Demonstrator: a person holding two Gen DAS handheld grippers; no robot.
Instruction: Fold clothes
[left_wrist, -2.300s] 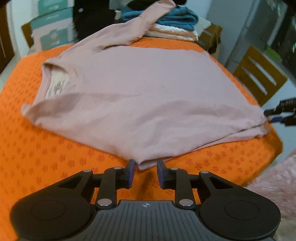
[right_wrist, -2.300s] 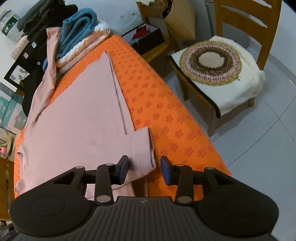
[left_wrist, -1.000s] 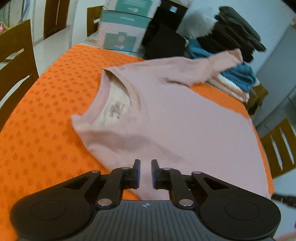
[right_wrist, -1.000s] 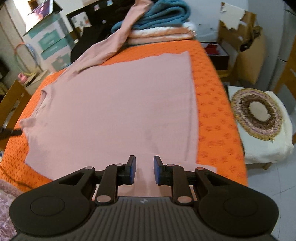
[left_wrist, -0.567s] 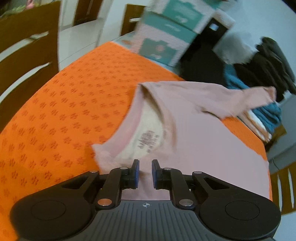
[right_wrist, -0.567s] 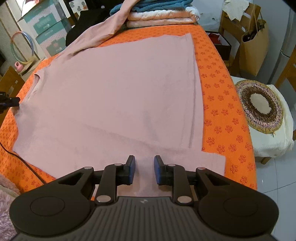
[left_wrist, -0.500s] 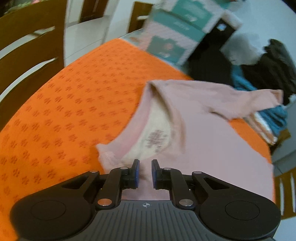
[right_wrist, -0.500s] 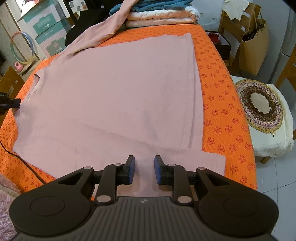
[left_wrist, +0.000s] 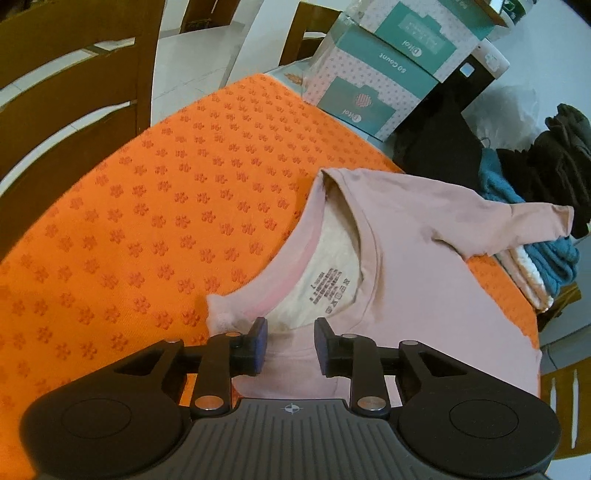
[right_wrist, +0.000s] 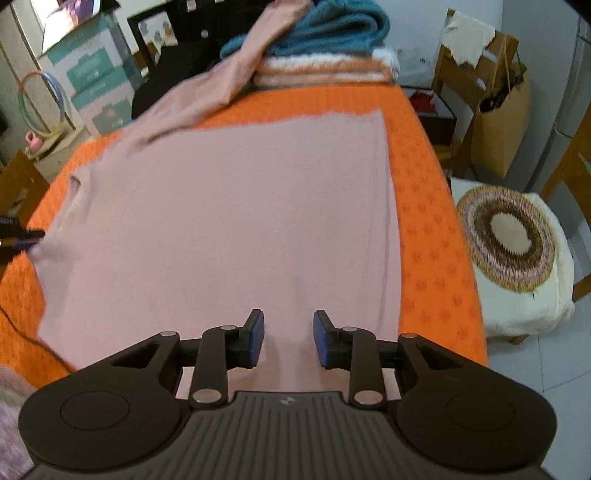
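The pink long-sleeved shirt (right_wrist: 229, 221) lies spread flat, collar to the left and hem to the right, on the orange-covered desk (left_wrist: 147, 206). One lengthwise fold appears made: the near edge of the garment reads as a straight folded line in the right wrist view, and no near sleeve lies loose there. The far sleeve (left_wrist: 491, 221) is not yet dealt with; it stretches away from the body and its cuff rests up on the stack of folded clothes (right_wrist: 325, 55) at the far end of the desk. The left gripper (left_wrist: 287, 341) sits at the near shoulder beside the collar (left_wrist: 295, 254), its jaws opening, with shirt fabric lying between them but the pads not pressing on it. The right gripper (right_wrist: 288, 339) sits over the near edge toward the hem, its jaws likewise opening, with fabric beneath and between them and no pinch visible. Judgement: the task stands at an early to middle stage for this garment. Remaining work would be bringing the far sleeve and far side in over the body, folding across the length, and placing the bundle with the finished stack. A dark unfolded pile (left_wrist: 561, 155) beyond the stack may also await attention; this cannot be confirmed.
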